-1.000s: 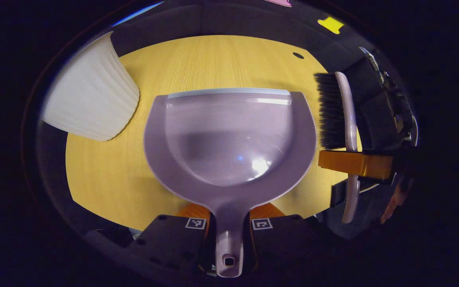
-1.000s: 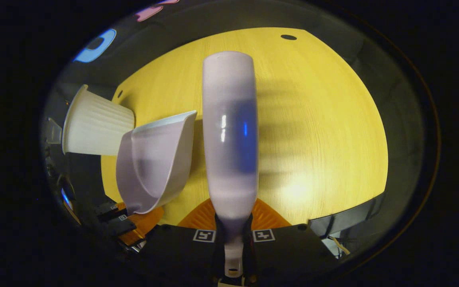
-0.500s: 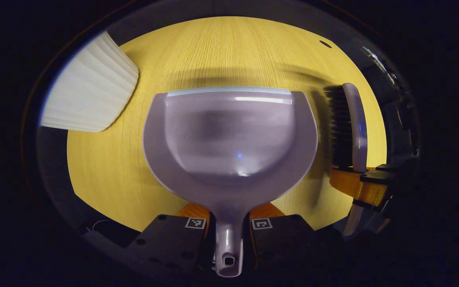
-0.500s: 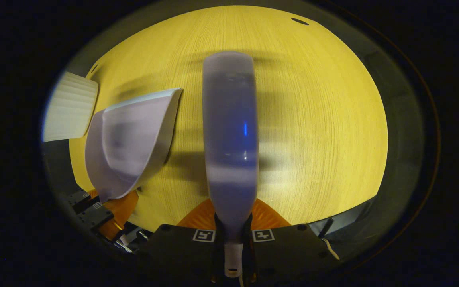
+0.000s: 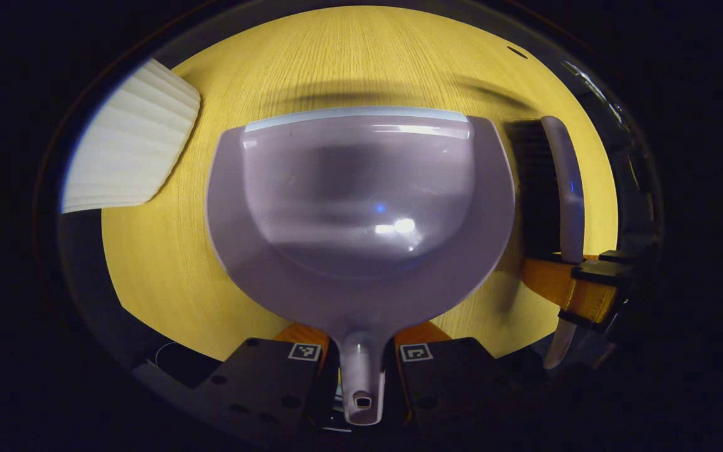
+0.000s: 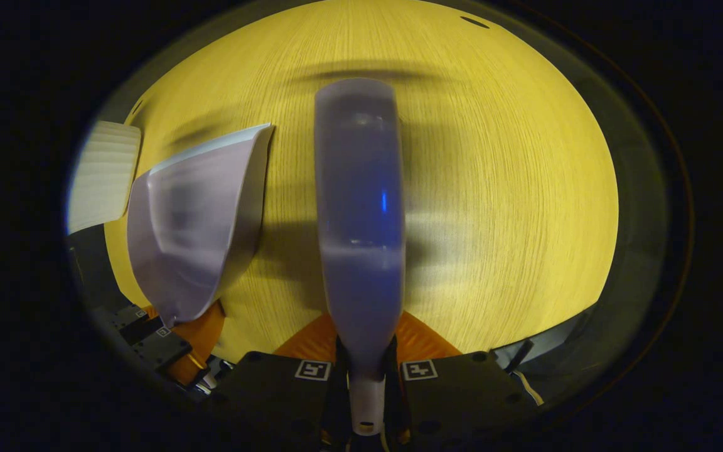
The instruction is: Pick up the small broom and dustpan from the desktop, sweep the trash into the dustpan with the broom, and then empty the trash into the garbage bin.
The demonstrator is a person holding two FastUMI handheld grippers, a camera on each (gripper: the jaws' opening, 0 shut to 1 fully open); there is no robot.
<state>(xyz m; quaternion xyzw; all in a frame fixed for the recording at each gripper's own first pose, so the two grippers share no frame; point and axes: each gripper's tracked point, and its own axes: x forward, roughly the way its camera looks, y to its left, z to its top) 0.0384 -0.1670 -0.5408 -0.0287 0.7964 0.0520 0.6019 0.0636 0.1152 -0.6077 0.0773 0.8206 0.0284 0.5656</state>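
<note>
While clamped on handles: both grippers
Left gripper (image 5: 361,367): grips dustpan (image 5: 361,207) over worktop (image 5: 160,276)
Right gripper (image 6: 364,376): grips broom (image 6: 358,207), right of dustpan
Bin (image 5: 129,157): far left

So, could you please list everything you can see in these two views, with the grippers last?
dustpan: one, pale lilac, held by its handle above the desktop, pan looks empty.
broom: one, pale lilac back with black bristles, to the right of the dustpan in the left gripper view.
garbage bin: one, white, ribbed, at the left edge of the desktop.
desktop: one, yellow wood grain, with a small dark hole near the far edge.
left gripper: one, black with orange fingers, shut on the dustpan's handle.
right gripper: one, black with orange fingers, shut on the broom's handle.
</note>
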